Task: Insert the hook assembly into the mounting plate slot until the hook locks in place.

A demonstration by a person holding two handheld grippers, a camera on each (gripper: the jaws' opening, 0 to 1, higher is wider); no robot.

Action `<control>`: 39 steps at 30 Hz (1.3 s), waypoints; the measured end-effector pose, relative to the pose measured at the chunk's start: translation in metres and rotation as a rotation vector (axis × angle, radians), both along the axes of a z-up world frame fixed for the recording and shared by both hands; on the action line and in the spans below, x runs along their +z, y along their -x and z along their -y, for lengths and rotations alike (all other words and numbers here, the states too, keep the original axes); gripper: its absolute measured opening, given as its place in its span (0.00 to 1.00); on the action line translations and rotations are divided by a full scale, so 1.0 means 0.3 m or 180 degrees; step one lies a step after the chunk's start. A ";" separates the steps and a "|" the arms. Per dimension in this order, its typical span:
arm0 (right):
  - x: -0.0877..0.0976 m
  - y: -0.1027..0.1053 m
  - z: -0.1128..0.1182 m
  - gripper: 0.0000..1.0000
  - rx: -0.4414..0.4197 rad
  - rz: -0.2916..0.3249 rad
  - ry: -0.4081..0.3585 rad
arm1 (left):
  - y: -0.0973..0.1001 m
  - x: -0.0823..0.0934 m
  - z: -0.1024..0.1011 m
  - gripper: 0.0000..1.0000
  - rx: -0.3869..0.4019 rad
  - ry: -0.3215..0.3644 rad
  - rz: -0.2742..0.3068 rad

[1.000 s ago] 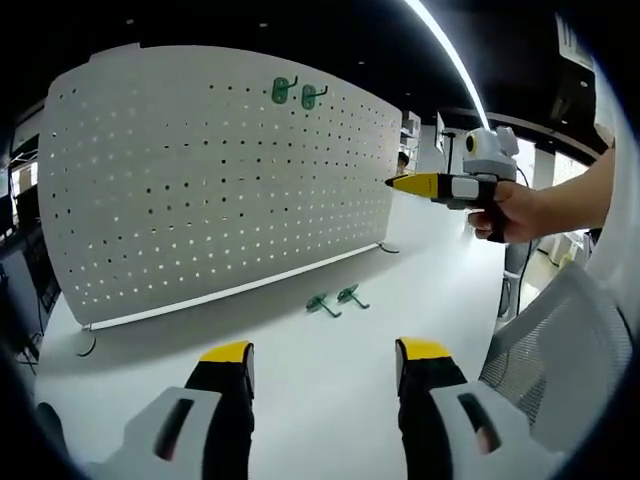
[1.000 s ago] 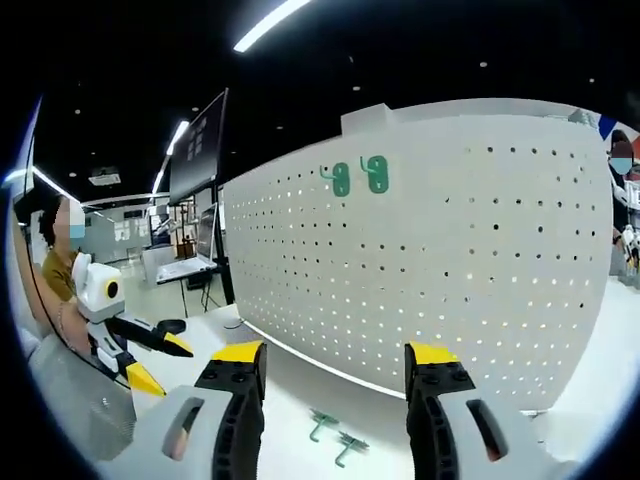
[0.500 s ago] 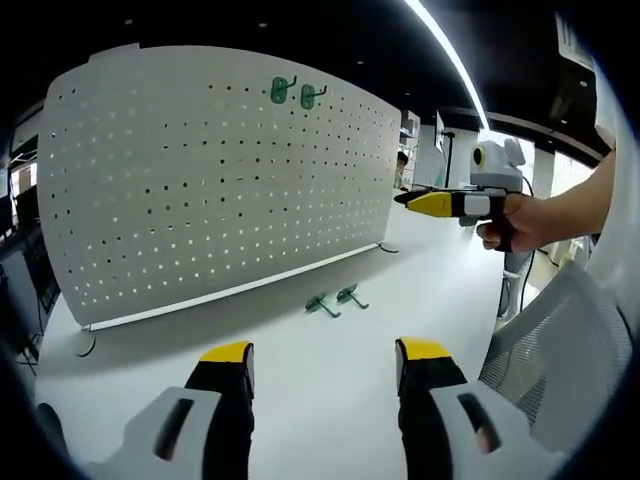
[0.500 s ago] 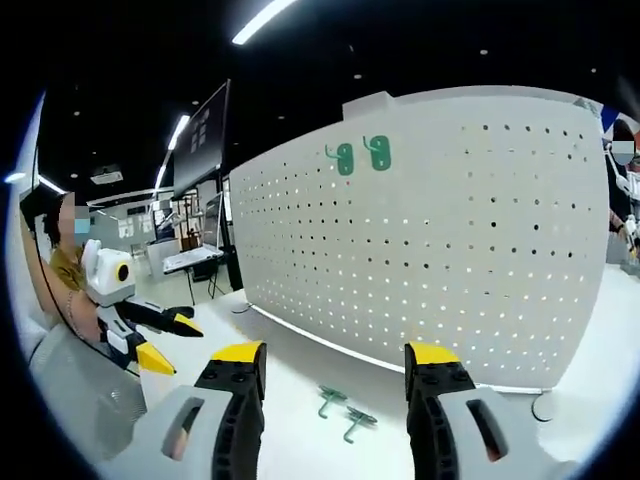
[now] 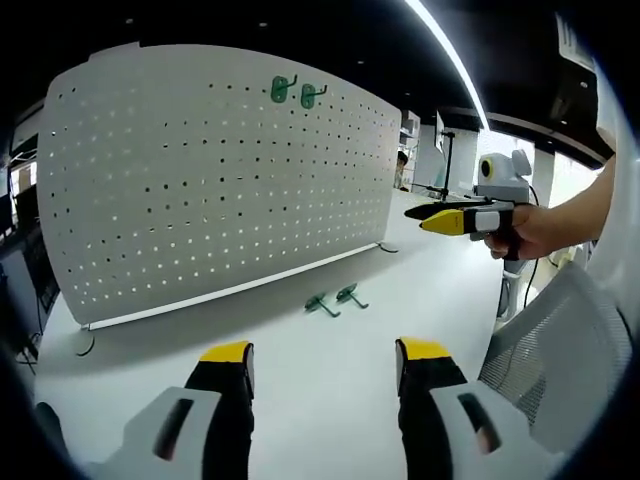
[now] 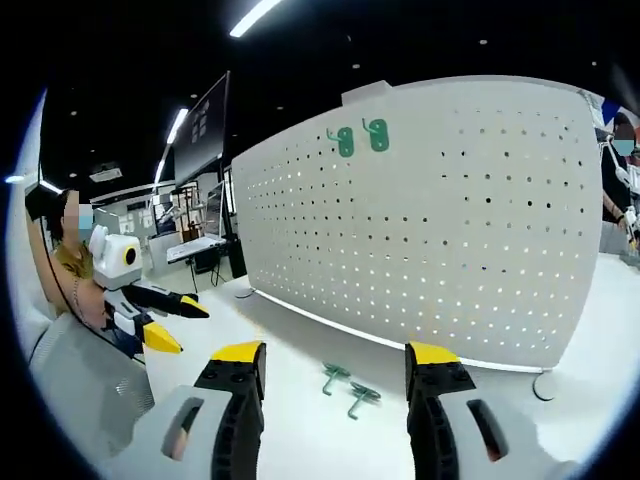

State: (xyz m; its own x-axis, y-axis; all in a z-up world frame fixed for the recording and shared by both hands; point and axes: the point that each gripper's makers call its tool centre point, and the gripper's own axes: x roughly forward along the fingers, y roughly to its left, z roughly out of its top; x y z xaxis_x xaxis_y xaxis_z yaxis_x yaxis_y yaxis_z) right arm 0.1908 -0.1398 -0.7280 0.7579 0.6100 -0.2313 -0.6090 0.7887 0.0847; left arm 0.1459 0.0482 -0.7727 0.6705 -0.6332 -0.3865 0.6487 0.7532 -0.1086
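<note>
Dim workshop hall with a dark ceiling and a white bench.

A long strip light (image 5: 447, 52) runs slantwise across the black ceiling (image 5: 330, 35), and a second one (image 6: 254, 17) glows in the right gripper view, with a shorter light (image 6: 176, 126) farther back. The bench (image 5: 320, 370) is plain white and smooth. A dark screen (image 6: 202, 136) hangs high on a stand. Behind it a brighter area holds desks and equipment (image 6: 190, 240), too small to make out. A grey mesh chair back (image 5: 545, 335) stands near the bench edge; bright windows (image 5: 570, 180) lie beyond it.
</note>
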 end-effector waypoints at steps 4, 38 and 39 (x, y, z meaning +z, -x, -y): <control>-0.016 0.009 0.011 0.54 -0.0017 -0.0066 -0.0009 | 0.000 0.000 -0.001 0.59 0.0004 0.0001 0.0002; -0.140 0.118 0.075 0.56 -0.0030 -0.0416 0.0164 | -0.004 0.000 -0.002 0.59 0.0031 0.0028 -0.0024; -0.142 0.120 0.076 0.56 -0.0031 -0.0419 0.0172 | -0.004 -0.001 -0.003 0.59 0.0031 0.0027 -0.0024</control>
State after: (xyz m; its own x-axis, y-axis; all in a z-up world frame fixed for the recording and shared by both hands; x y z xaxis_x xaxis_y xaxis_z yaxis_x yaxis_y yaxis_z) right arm 0.1549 -0.1625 -0.7707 0.7247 0.5867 -0.3614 -0.5877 0.8001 0.1204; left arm 0.1471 0.0490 -0.7729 0.6738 -0.6298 -0.3864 0.6404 0.7587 -0.1199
